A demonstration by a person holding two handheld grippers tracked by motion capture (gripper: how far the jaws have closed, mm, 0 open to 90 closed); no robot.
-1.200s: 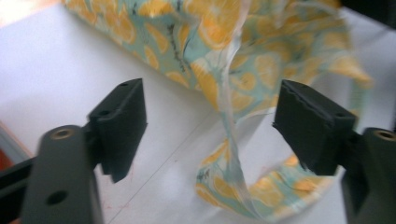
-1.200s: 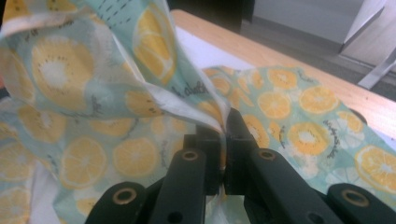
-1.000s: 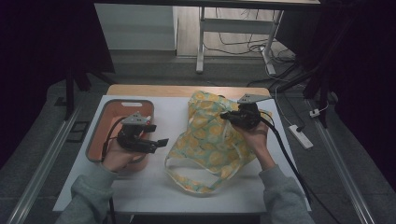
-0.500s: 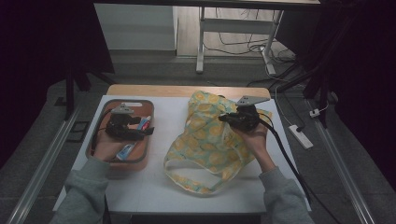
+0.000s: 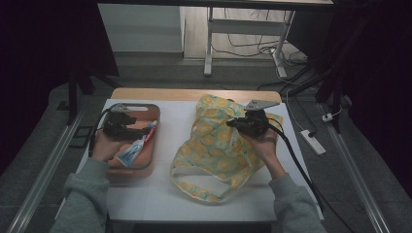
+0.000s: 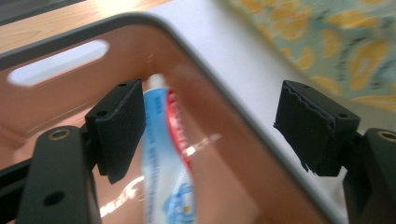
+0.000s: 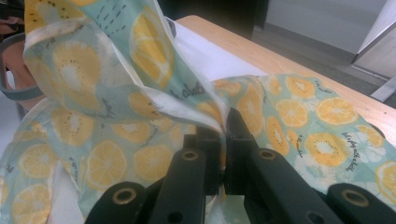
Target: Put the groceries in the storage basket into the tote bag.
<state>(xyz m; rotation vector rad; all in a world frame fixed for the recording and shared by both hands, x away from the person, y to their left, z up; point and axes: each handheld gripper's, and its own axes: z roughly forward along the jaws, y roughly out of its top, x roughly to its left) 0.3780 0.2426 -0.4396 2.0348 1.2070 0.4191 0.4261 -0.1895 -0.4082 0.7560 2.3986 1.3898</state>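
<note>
while tongs hover, tube lies just ahead

where the left gripper [image 5: 127,127] hangs over the tray [image 5: 154,145], jaws stand wide apart, gripping nothing. just ahead and below lies the toothpaste tube [image 6: 163,158], long axis running away from the jaws, near the left pad, untouched. likely next: lowering to straddle its width. farther right, clamped together on a lifted fold of the lemon-print bag [image 5: 214,145], sits the right gripper [image 7: 223,140], holding the mouth up on the table [image 5: 170,194].

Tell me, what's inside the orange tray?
A toothpaste tube lies inside the orange tray, with the open left gripper over it. The hand and gripper cover part of the tray floor, so anything under them can't be seen.
</note>
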